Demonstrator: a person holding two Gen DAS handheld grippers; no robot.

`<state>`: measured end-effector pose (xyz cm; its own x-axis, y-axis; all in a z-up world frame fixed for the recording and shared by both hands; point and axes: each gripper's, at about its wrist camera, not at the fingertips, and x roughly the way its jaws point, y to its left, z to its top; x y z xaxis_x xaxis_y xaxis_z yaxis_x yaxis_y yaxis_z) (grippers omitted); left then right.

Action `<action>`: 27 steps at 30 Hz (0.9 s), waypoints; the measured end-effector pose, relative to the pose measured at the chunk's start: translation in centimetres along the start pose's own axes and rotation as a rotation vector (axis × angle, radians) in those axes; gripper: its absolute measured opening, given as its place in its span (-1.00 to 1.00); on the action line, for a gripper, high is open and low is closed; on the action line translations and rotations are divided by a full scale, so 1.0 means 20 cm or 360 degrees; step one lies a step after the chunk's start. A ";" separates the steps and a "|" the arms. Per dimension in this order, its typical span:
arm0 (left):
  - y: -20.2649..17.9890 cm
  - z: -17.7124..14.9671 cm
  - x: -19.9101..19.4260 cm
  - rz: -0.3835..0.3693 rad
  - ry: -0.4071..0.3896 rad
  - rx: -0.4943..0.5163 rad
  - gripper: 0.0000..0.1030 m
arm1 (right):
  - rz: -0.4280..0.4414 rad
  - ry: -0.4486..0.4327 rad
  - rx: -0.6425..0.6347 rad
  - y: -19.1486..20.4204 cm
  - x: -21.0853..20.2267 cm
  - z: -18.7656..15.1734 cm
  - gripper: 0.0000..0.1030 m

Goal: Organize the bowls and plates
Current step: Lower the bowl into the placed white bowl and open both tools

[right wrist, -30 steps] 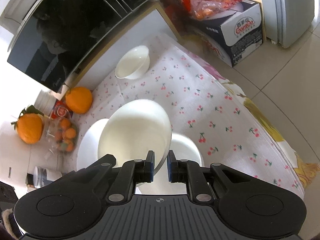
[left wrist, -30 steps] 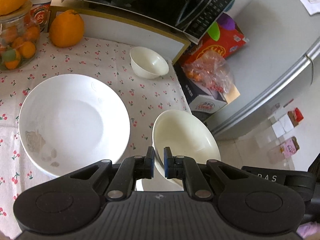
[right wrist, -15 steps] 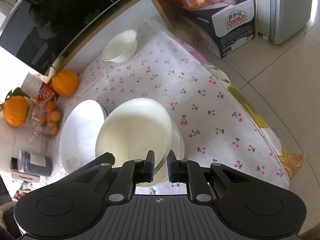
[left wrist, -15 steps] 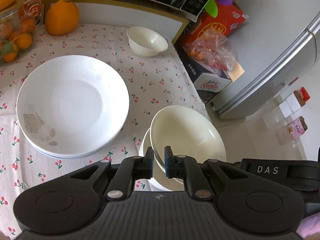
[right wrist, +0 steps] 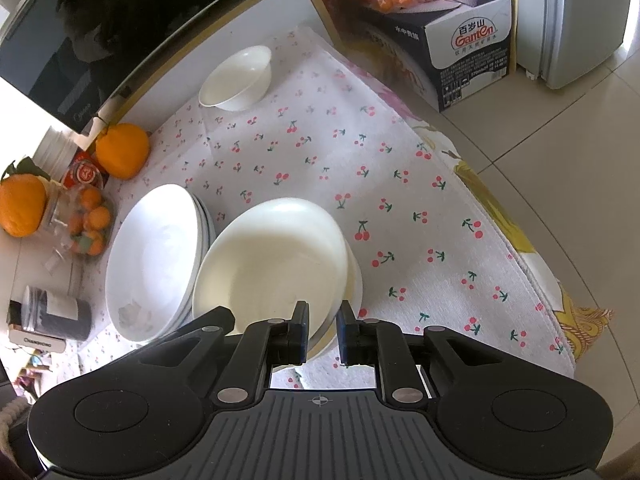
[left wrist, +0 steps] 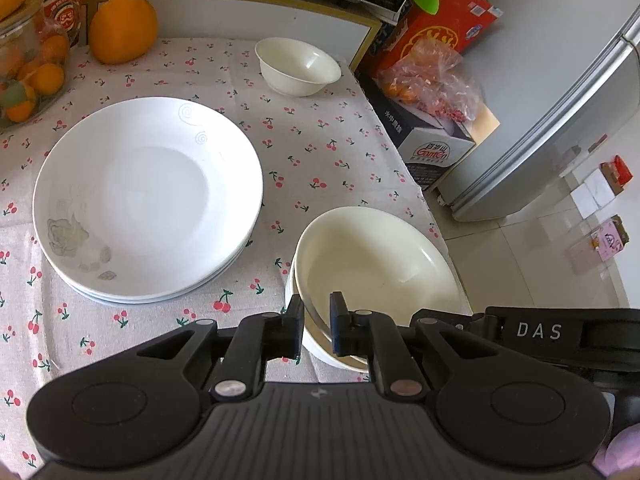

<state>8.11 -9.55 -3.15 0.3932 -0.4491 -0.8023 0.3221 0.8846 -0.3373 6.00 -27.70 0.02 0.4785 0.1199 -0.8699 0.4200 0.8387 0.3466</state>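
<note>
Cream bowl (left wrist: 372, 256) nested on a second bowl at the counter (left wrist: 332, 152) edge, near rim hidden behind claws. Left claw (left wrist: 316, 324) and right claw (right wrist: 323, 330) slightly spread, straddling that rim; contact unclear. Stacked plates (left wrist: 148, 200) beside; small bowl (left wrist: 298, 66) well apart.

You can't see the lower bowl (left wrist: 320, 350): the cream bowl (left wrist: 372, 256) nested in it hides all but its rim. Jar of oranges (left wrist: 24, 68) cut by the frame edge. Fridge (right wrist: 576, 20) cropped top and right.
</note>
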 end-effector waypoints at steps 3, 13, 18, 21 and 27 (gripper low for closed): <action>0.00 0.00 0.00 0.0001 0.0002 0.0002 -0.77 | -0.0001 0.0000 0.0000 0.00 0.00 0.00 -0.68; 0.00 0.00 0.00 0.0014 0.0021 -0.0007 -0.71 | 0.0003 0.0000 -0.0014 0.01 -0.01 0.00 -0.65; -0.01 0.00 0.00 0.0033 0.0008 0.0008 -0.61 | 0.0009 -0.0001 -0.0020 0.01 -0.02 0.01 -0.58; -0.01 0.00 0.00 0.0045 0.0004 0.0024 -0.52 | 0.0011 -0.0007 -0.0020 0.01 -0.02 0.01 -0.46; -0.01 0.00 -0.01 0.0059 -0.0006 0.0046 -0.19 | 0.0012 -0.0034 -0.0015 0.00 -0.04 0.02 -0.05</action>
<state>8.00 -9.68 -2.83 0.4088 -0.4164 -0.8121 0.3317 0.8968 -0.2928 5.92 -27.95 0.94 0.4980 0.1151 -0.8595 0.4091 0.8427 0.3498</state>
